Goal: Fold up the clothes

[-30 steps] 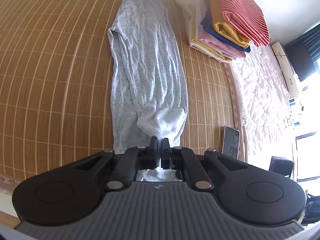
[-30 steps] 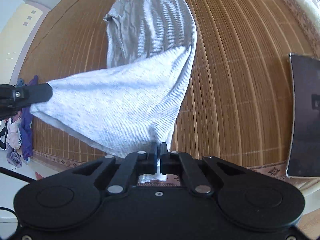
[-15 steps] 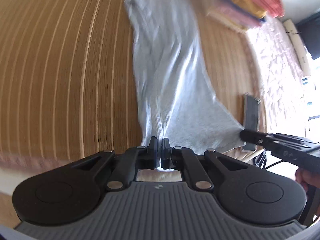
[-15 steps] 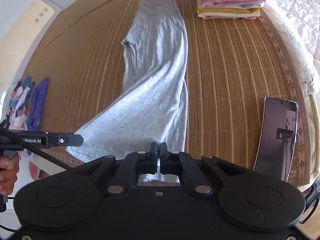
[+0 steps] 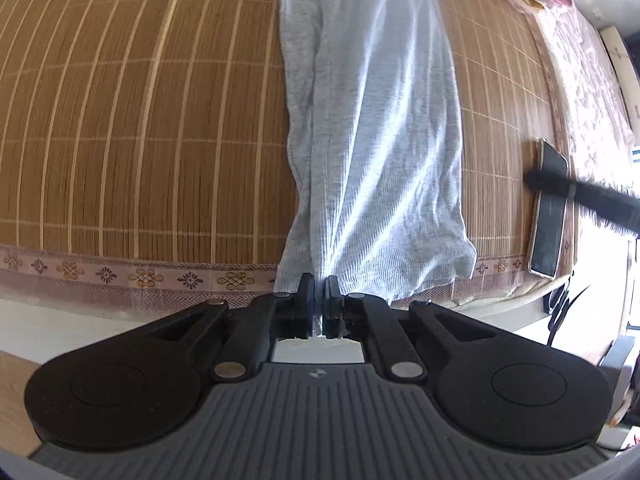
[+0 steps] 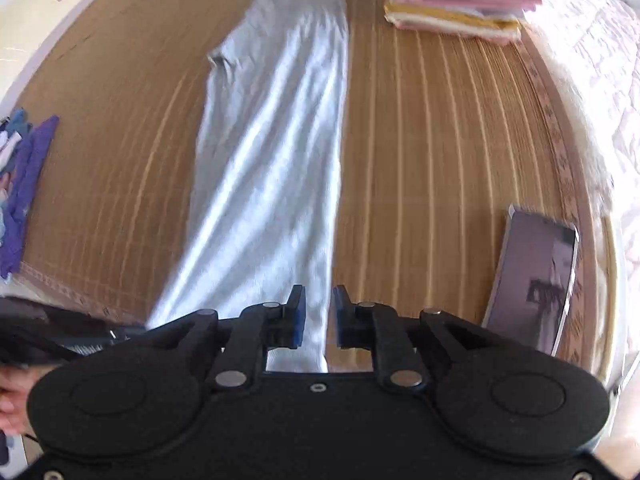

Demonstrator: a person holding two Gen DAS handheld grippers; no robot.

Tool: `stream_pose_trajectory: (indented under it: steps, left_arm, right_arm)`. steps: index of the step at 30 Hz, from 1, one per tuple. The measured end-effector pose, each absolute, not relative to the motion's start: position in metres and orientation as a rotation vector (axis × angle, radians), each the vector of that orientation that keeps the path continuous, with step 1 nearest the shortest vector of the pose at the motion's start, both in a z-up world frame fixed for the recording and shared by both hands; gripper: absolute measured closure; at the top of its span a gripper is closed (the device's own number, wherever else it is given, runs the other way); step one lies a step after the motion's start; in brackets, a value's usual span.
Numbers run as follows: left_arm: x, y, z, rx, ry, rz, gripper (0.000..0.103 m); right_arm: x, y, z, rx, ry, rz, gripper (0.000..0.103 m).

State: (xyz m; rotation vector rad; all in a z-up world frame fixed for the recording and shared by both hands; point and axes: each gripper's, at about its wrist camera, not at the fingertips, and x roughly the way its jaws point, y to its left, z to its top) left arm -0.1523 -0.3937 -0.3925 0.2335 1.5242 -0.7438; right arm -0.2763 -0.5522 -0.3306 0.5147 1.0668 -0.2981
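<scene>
Left gripper [image 5: 319, 300]: angled steeply down at the near mat edge, jaws together, clamped on the hem of the light grey ribbed knit garment [image 5: 372, 120].
Right gripper [image 6: 319, 316]: angled down over the garment's near right edge, jaws opening, blue pads apart; grey cloth shows in the gap, pads not pressing it.
Hand [image 6: 10, 396]: at the left edge of the right wrist view, holding the left tool.
Garment: long narrow strip lying lengthwise on the brown woven bamboo mat [image 5: 140, 120], shallow lengthwise creases, near end bunched at the left jaws, far end toward the stack.
Folded stack [image 6: 460, 0]: yellow, blue, pink clothes, far right on mat.
Black smartphone [image 6: 532, 276]: flat on the mat's right edge, apart from the garment.
Purple clothes pile [image 6: 24, 184]: off the mat's left edge.
</scene>
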Motion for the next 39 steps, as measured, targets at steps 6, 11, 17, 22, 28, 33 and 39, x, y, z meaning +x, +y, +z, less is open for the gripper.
stream_pose_trajectory:
  steps: [6, 11, 17, 22, 28, 33, 39]
  left_arm:
    - [-0.160, -0.391, -0.390, 0.169, 1.526, -0.735, 0.098]
    - [-0.161, -0.383, -0.391, 0.105, 1.527, -0.719, 0.098]
    - [-0.163, -0.381, -0.389, 0.092, 1.514, -0.773, 0.098]
    - [-0.158, -0.377, -0.386, 0.073, 1.506, -0.803, 0.098]
    - [-0.146, -0.360, -0.384, 0.061, 1.510, -0.816, 0.098]
    - [-0.142, -0.346, -0.400, 0.062, 1.559, -0.794, 0.098]
    - [-0.143, -0.334, -0.410, 0.049, 1.623, -0.787, 0.098]
  right_arm:
    - [-0.166, -0.563, -0.331, 0.482, 0.958, -0.139, 0.074]
    - [-0.087, -0.557, -0.376, 0.346, 1.038, -0.129, 0.074]
    - [-0.071, -0.545, -0.394, 0.273, 1.093, -0.149, 0.078]
    - [-0.070, -0.539, -0.393, 0.172, 1.111, -0.191, 0.098]
    - [-0.070, -0.538, -0.358, 0.206, 1.027, -0.212, 0.099]
    - [-0.049, -0.523, -0.380, 0.212, 1.093, -0.162, 0.099]
    - [-0.056, -0.532, -0.392, 0.310, 1.099, -0.162, 0.086]
